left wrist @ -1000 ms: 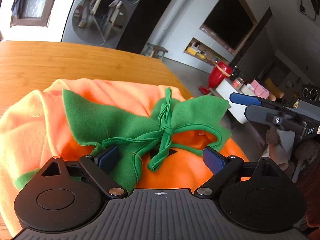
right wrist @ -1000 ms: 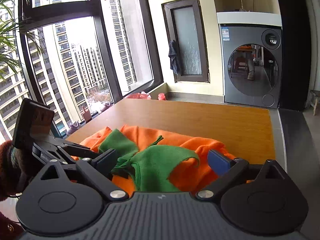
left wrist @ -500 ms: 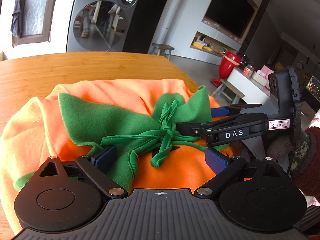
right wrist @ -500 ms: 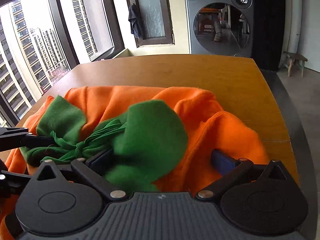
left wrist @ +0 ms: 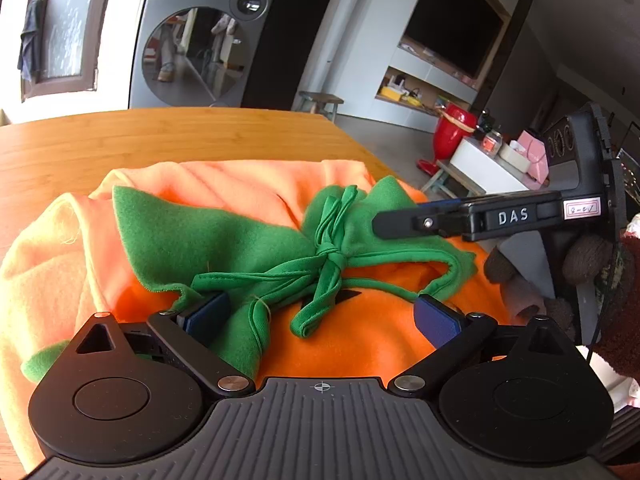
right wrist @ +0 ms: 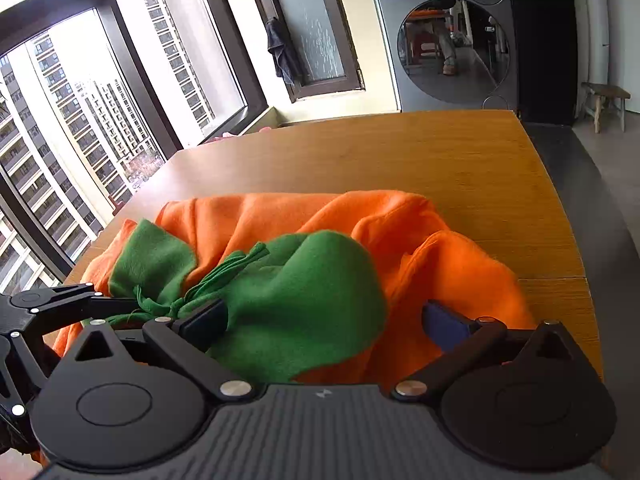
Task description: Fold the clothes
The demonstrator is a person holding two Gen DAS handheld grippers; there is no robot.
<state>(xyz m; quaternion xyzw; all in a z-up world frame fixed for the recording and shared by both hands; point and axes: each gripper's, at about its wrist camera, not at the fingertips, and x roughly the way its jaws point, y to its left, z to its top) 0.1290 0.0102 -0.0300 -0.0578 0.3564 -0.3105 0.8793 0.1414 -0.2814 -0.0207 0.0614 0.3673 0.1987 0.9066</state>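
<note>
An orange fleece garment point(left wrist: 248, 196) with a green collar point(left wrist: 192, 236) and a knotted green tie point(left wrist: 332, 260) lies bunched on the wooden table point(left wrist: 120, 140). My left gripper point(left wrist: 320, 316) is open, its blue pads resting low against the cloth on either side of the tie's loose end. My right gripper point(right wrist: 328, 320) is open over the green collar flap point(right wrist: 312, 300) and the orange cloth point(right wrist: 440, 264). The right gripper also shows in the left wrist view point(left wrist: 400, 224), reaching in from the right over the collar. The left gripper shows at the left edge of the right wrist view point(right wrist: 116, 304).
The table's right edge point(right wrist: 560, 208) is close to the garment. Beyond it are a washing machine point(right wrist: 448, 40), a small stool point(right wrist: 604, 100) and large windows point(right wrist: 100, 100). A TV wall, shelves and a red object point(left wrist: 452, 132) stand to the right.
My right gripper came in from the right and now sits over the green collar flap. The left gripper stayed at the tie, with its view tilting slightly.
</note>
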